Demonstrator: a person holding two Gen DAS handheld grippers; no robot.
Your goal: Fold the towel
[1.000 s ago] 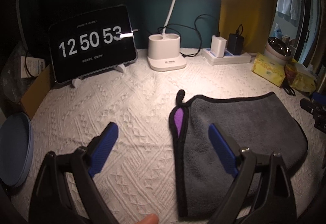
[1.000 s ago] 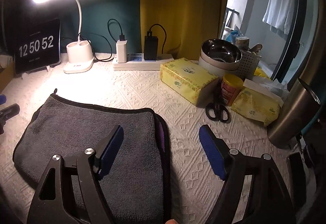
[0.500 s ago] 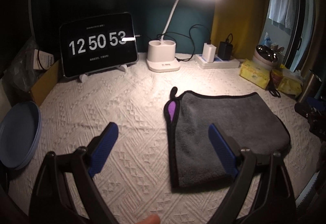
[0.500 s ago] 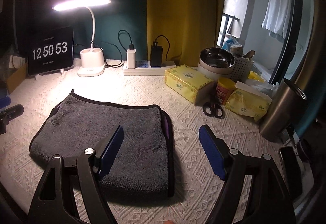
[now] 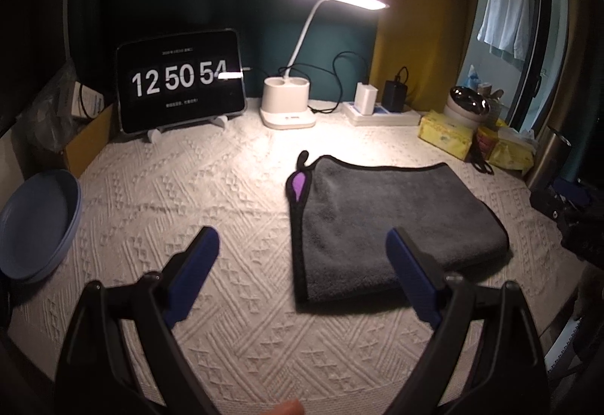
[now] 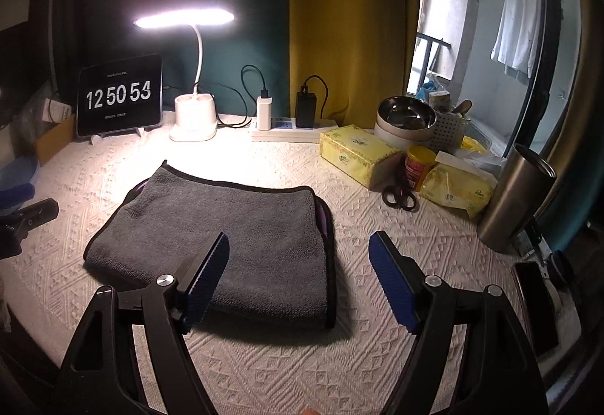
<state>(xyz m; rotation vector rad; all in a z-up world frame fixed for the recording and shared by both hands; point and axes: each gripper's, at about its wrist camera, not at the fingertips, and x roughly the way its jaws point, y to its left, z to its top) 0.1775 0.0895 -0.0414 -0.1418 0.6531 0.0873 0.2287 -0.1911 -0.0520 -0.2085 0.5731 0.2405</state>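
A grey towel (image 5: 392, 215) with black trim and a purple underside lies folded flat on the white textured cloth; it also shows in the right wrist view (image 6: 226, 226). My left gripper (image 5: 302, 245) is open and empty, held above and in front of the towel's left edge. My right gripper (image 6: 298, 249) is open and empty, above and in front of the towel's right edge. The left gripper's body (image 6: 22, 222) shows at the far left of the right wrist view.
At the back stand a tablet clock (image 5: 181, 79), a lit desk lamp (image 5: 288, 105) and a power strip (image 6: 290, 126). Blue plates (image 5: 34, 222) lie at the left. Tissue packs (image 6: 358, 154), scissors (image 6: 400, 196), a steel bowl (image 6: 406, 115) and a steel cup (image 6: 517, 196) crowd the right.
Both grippers have drawn back and up from the towel, so it looks smaller and farther off. The towel lies still. Both stay open.
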